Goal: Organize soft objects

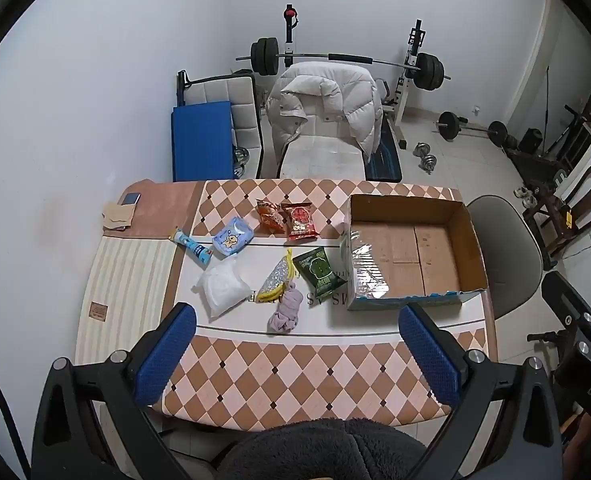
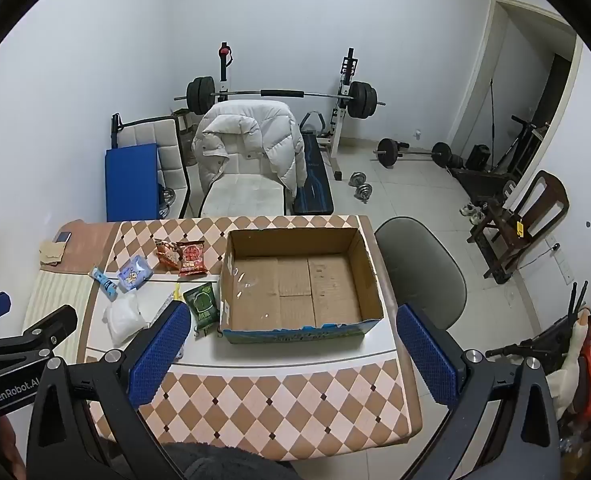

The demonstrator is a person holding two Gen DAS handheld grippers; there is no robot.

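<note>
Cardboard box (image 2: 299, 280) lies empty ahead of the released right claw (image 2: 295, 348) — left claw (image 1: 295, 340), also spread, faces a limp lilac cloth (image 1: 285, 312) just ahead; likely light, best pinched mid-bunch.

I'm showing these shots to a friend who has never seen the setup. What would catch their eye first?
Probably the open cardboard box, standing empty on the right part of the checkered table. Next, the scatter of soft packets to its left: a green snack bag nearest the box, a red one farther back, a white pouch. Both grippers, left and right, hang open above the near edge.
</note>
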